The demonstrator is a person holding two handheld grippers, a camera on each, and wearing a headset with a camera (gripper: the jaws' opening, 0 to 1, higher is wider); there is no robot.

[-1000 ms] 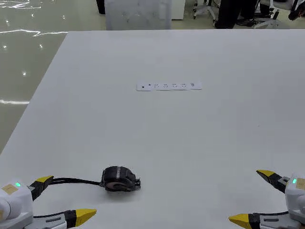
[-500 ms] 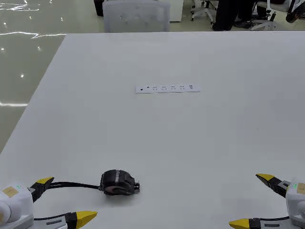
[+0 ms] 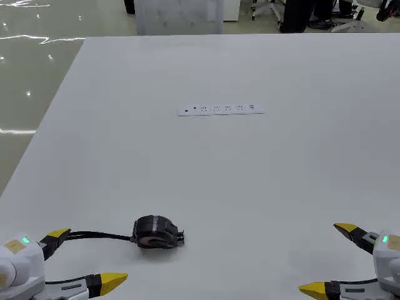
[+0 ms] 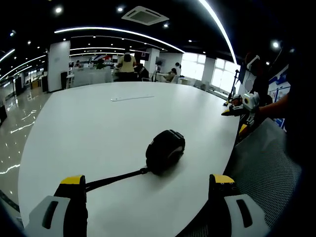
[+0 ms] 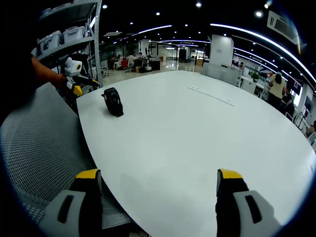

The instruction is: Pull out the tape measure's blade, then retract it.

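A black tape measure (image 3: 156, 232) lies on the white table (image 3: 250, 169) near its front edge, with a black wrist strap (image 3: 100, 236) trailing to the left. Its blade is inside the case. My left gripper (image 3: 87, 257) stands open at the bottom left, a short way left of the case, with the strap's end by its upper finger. In the left gripper view the tape measure (image 4: 165, 150) sits just ahead of the open jaws. My right gripper (image 3: 337, 257) is open at the bottom right, far from the tape measure (image 5: 113, 101), with nothing between its fingers.
A white power strip (image 3: 220, 110) lies flat in the middle of the table. Chairs and a person's legs (image 3: 300, 12) stand past the far edge. A shiny floor (image 3: 31, 75) lies to the left of the table. A grey perforated surface (image 5: 44, 163) shows below the table's edge.
The head camera has shifted a little. Both grippers and the tape measure stay where they were.
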